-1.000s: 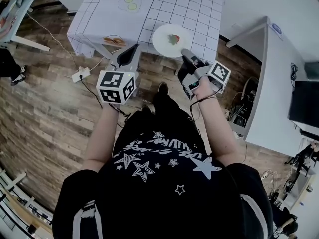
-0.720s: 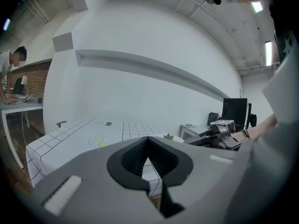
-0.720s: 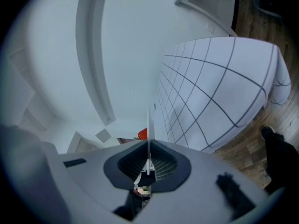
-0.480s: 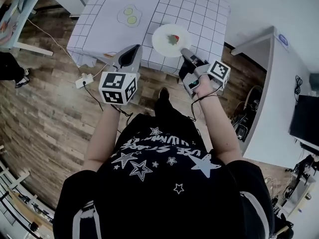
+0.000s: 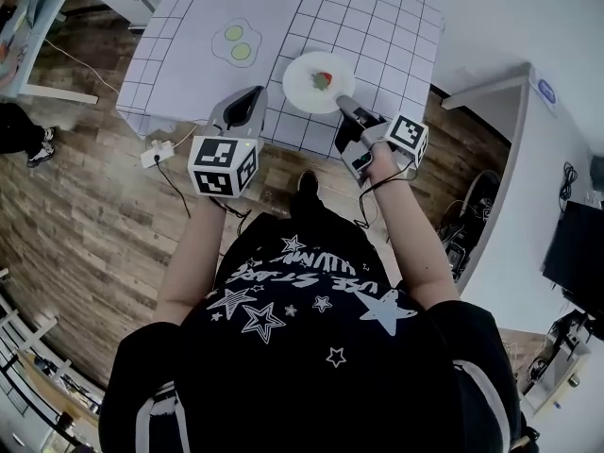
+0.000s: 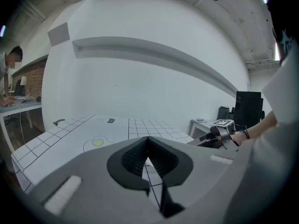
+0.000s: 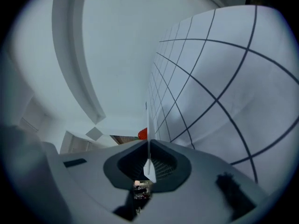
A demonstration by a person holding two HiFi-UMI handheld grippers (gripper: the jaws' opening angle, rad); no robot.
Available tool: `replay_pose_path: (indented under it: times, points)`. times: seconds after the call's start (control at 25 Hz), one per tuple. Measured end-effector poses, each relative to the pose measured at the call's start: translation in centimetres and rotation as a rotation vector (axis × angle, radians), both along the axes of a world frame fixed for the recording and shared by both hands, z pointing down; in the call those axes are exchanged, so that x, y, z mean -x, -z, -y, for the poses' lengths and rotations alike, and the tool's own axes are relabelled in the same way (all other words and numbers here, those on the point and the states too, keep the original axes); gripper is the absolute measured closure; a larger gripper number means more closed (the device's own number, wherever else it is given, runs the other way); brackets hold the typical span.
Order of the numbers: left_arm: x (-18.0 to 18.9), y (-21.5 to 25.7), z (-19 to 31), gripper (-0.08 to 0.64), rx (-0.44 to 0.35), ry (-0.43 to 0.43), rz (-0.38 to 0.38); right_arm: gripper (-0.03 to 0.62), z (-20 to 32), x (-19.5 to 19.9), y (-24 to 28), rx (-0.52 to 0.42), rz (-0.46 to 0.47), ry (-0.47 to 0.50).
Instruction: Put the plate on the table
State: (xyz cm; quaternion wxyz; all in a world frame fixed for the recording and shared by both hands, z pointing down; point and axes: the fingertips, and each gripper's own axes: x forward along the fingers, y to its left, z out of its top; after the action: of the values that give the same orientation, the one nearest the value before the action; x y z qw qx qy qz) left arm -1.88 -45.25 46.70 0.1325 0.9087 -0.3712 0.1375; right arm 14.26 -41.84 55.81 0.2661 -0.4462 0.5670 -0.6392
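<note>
A white plate [image 5: 311, 85] with a small red piece of food [image 5: 324, 78] hangs level over the near right part of the grid-cloth table [image 5: 377, 36]. My right gripper [image 5: 341, 104] is shut on the plate's near rim. In the right gripper view the plate [image 7: 148, 125] shows edge-on as a thin white line between the shut jaws of my right gripper [image 7: 148, 166], with the red food [image 7: 142, 134] beside it. My left gripper [image 5: 247, 97] is shut and empty at the table's near edge; in its own view my left gripper [image 6: 148, 149] points across the table [image 6: 56, 141].
A fried-egg shape [image 5: 236, 43] lies flat on the table left of the plate, also the fried-egg shape [image 6: 97, 143]. A white desk [image 5: 528, 149] stands to the right. A power strip [image 5: 156, 153] and cables lie on the wooden floor. A person [image 5: 19, 125] stands far left.
The table has come nearer and both grippers have moved forward. The plate, held at the table's edge before, now hangs over the cloth. The left gripper stays shut.
</note>
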Motion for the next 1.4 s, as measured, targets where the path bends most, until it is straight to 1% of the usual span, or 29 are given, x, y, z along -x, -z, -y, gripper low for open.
replay_pose_path:
  times: [0.24, 0.44, 0.6, 0.84, 1.16, 1.28, 1.4]
  points:
    - [-1.3, -1.2, 1.9, 0.551, 0.020, 0.015, 0.013, 0.568, 1.6, -0.7, -1.8, 0.033, 0.013, 0.028]
    - [-1.7, -1.8, 2.7, 0.551, 0.033, 0.033, 0.018, 0.568, 2.3, -1.2, -2.8, 0.039, 0.039, 0.037]
    - [-1.8, -2.4, 3.0, 0.551, 0.041, 0.044, 0.022, 0.568, 2.6, -1.4, -3.4, 0.050, 0.028, 0.058]
    - [-1.9, -2.6, 3.1, 0.551, 0.043, 0.054, 0.024, 0.569, 3.6, -1.6, -3.8, 0.064, 0.020, 0.059]
    - [-2.3, -2.8, 3.2, 0.551, 0.041, 0.051, 0.027, 0.569, 4.5, -2.2, -4.3, 0.102, -0.083, 0.080]
    - [-2.3, -2.8, 3.1, 0.551, 0.041, 0.052, 0.026, 0.569, 4.9, -2.5, -4.1, 0.106, -0.103, 0.077]
    - [-2.3, -2.8, 2.9, 0.551, 0.040, 0.052, 0.028, 0.569, 5.2, -2.8, -4.1, 0.110, -0.146, 0.088]
